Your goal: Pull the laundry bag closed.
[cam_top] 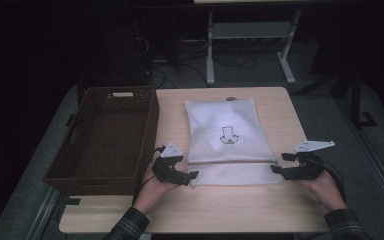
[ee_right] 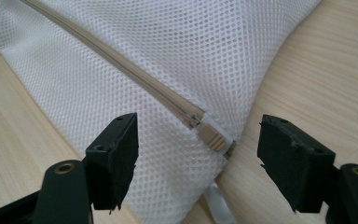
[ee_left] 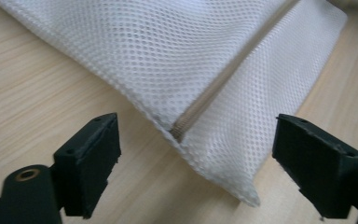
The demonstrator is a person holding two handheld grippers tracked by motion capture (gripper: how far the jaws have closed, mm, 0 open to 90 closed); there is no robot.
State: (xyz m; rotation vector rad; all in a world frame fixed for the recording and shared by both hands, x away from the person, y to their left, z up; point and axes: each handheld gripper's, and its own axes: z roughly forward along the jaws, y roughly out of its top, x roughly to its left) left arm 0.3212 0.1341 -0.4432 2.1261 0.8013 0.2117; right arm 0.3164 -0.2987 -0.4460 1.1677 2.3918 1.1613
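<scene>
A white mesh bag (cam_top: pixel 228 137) lies flat near the middle of the table (cam_top: pixel 200 205), just right of a brown wicker basket (cam_top: pixel 105 140). The work looks barely begun: the zipper (ee_right: pixel 135 74) across the bag's near end appears fully closed, and nothing is gripped yet. The left gripper (cam_top: pixel 190 176) sits at the bag's near left corner and the right gripper (cam_top: pixel 276 164) at the near right corner; both have their 2 jaws spread wide, framing the zipper ends without touching them. Grasping and moving the bag remains. A small dark drawing shows on the bag's center; no writing is readable.
</scene>
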